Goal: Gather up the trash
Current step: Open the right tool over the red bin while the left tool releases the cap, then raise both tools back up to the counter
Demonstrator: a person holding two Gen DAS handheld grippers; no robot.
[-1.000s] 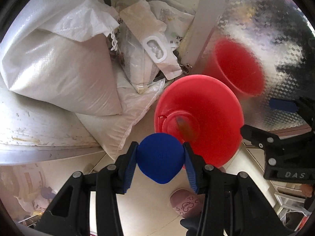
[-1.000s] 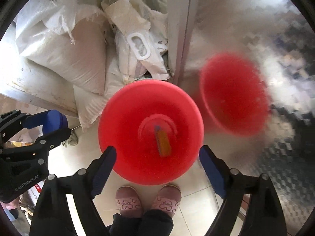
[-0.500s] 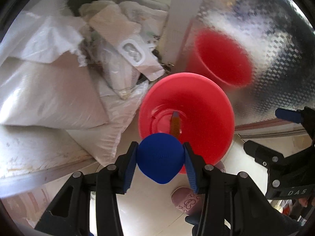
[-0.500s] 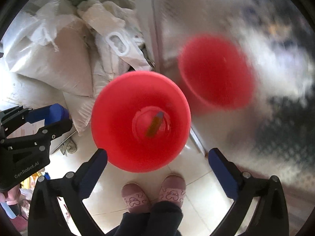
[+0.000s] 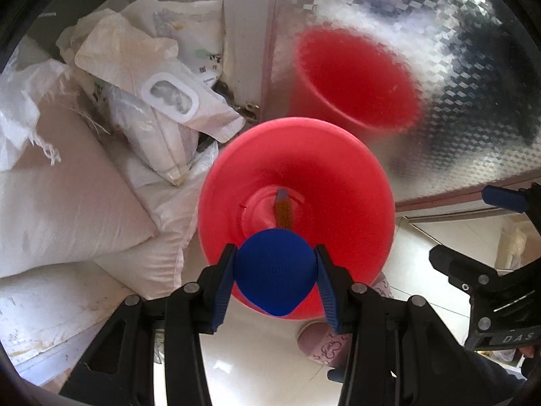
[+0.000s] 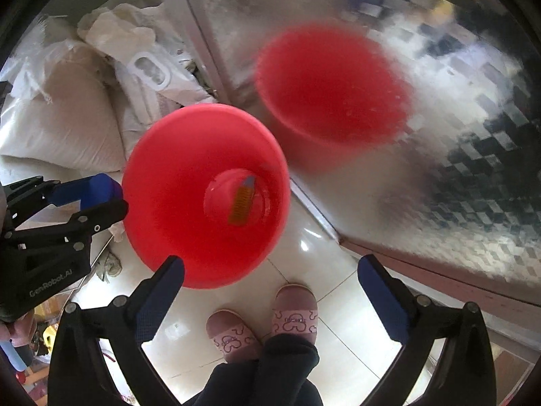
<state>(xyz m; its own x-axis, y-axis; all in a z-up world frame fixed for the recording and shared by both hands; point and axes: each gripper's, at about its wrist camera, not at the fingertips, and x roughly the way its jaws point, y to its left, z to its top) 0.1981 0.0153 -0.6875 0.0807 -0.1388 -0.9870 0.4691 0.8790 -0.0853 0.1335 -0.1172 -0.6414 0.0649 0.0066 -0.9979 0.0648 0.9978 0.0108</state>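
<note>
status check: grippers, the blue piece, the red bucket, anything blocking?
Left hand-held gripper shut on blue cap, above red bucket. Right hand-held gripper open, empty. Orange wrapper in bucket bottom. Nothing blocking the drop.

Home storage corner; stacked woven sacks [image 5: 67,203]; tiled floor [image 6: 338,304]; slippers [image 6: 294,314].

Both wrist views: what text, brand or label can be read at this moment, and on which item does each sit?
"GenRobot.AI": on the body of the left gripper, in the right wrist view.
"DAS", cut off at the frame edge: on the body of the right gripper, in the left wrist view.
Embossed mark on the blue cap: too faint to read.
Print on the white sacks: too small to read.
</note>
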